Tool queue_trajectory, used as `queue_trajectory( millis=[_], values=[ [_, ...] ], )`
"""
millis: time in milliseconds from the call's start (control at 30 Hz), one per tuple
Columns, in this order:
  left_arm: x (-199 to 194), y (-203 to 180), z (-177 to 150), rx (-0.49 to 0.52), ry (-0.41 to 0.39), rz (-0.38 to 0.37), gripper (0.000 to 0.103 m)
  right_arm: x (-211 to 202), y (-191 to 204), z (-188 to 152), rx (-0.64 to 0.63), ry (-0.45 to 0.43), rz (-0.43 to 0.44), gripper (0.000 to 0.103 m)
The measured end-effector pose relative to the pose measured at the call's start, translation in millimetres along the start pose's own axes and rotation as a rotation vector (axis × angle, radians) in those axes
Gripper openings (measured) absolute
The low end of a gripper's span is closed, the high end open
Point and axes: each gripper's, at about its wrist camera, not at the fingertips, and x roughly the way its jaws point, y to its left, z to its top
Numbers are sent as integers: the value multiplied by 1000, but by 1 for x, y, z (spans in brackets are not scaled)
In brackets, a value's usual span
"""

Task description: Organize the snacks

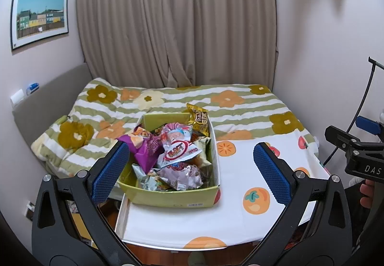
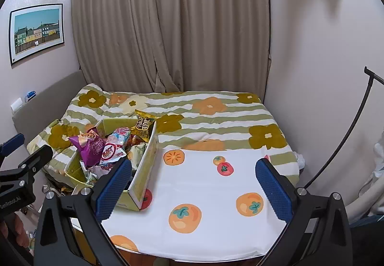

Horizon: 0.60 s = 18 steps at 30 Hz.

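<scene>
green cardboard box (image 1: 168, 198) sits at the left edge of the table (image 1: 228, 215), crammed w/ snack packets; purple bag (image 1: 146, 148) on top, gold one (image 1: 199, 119) poking over the far wall. left gripper (image 1: 192, 165) & right gripper (image 2: 194, 182) both wide apart, nothing held. best approach: come down slow, pinch one top packet by its crimp, prob the purple. fruit-print cloth, flowered bed (image 2: 216, 117) behind, beige curtain (image 1: 177, 21).
</scene>
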Motion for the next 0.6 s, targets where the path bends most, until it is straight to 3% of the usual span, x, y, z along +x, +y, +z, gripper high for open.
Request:
queue_trajectory(
  millis=[600],
  values=[
    [-6, -15, 1, 14, -9, 7, 103, -2, -7, -1, 13, -4, -7, 102]
  ],
)
